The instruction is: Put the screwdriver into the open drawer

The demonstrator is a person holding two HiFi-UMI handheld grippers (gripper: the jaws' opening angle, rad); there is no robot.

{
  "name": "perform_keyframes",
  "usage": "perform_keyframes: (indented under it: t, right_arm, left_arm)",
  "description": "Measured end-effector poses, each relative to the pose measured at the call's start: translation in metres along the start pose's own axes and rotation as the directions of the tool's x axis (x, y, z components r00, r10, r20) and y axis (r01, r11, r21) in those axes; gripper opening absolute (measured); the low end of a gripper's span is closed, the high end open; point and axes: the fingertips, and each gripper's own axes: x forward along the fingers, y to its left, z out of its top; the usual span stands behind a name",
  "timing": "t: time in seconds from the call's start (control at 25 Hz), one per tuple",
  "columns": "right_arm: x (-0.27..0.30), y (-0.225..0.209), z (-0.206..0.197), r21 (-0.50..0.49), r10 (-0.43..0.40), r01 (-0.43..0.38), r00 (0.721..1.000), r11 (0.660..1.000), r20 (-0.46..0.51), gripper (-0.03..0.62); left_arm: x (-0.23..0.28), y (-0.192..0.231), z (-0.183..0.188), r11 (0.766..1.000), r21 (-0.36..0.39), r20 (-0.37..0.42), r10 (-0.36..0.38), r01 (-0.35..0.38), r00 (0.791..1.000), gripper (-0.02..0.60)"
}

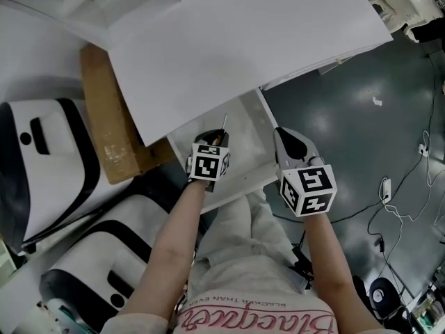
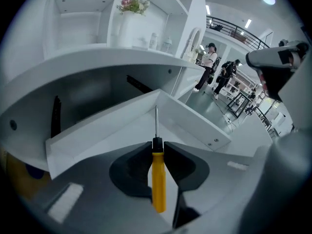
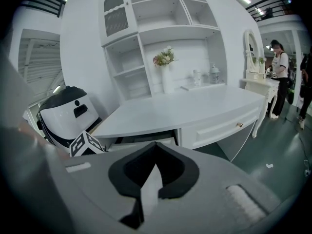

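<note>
**Left tongs (image 2: 157, 144) clamped on the screwdriver (image 2: 158, 179) over the open drawer (image 2: 105, 130).**

The jaws pinch the black collar where the yellow handle meets the shaft. In the left gripper view the shaft points to 12 o'clock over the drawer's bare white floor, and the tip appears clear of it. In the head view the drawer juts from under the white counter (image 1: 243, 33) toward 6 o'clock. The right tongs (image 3: 156, 147), jaws together on nothing, hang at 3 o'clock of the left pair, just outside the drawer's right wall. To do the step well, bring the tool low and flatter, well inside the front wall, then part the jaws. Released from height, the round handle would likely bounce or roll.
</note>
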Motion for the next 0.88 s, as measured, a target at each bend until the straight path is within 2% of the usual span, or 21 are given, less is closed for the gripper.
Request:
perform_keyframes:
  t: [0.36, 0.56, 0.72, 0.88]
  right_arm:
    - [0.004, -0.003, -0.014, 0.015, -0.015, 0.016, 0.999, 1.0, -0.029, 0.002]
    - [0.006, -0.002, -0.017, 0.024, -0.01, 0.01, 0.999, 1.0, -0.033, 0.002]
    - [0.007, -0.004, -0.018, 0.022, -0.008, 0.009, 0.999, 1.0, -0.032, 0.002]
    - [0.006, -0.009, -0.016, 0.026, -0.016, 0.017, 1.0, 1.0, -0.026, 0.002]
  left_arm:
    - [0.029, 0.007, -0.027, 1.0, -0.01, -0.107, 0.009, -0.01, 0.994, 0.092]
    - [0.043, 0.014, -0.035, 0.999, 0.01, -0.139, 0.046, -0.045, 0.989, 0.092]
    - [0.052, 0.015, -0.05, 0.998, -0.01, -0.199, 0.064, -0.067, 0.978, 0.092]
    - [0.062, 0.017, -0.048, 0.995, -0.009, -0.205, 0.097, -0.101, 0.974, 0.094]
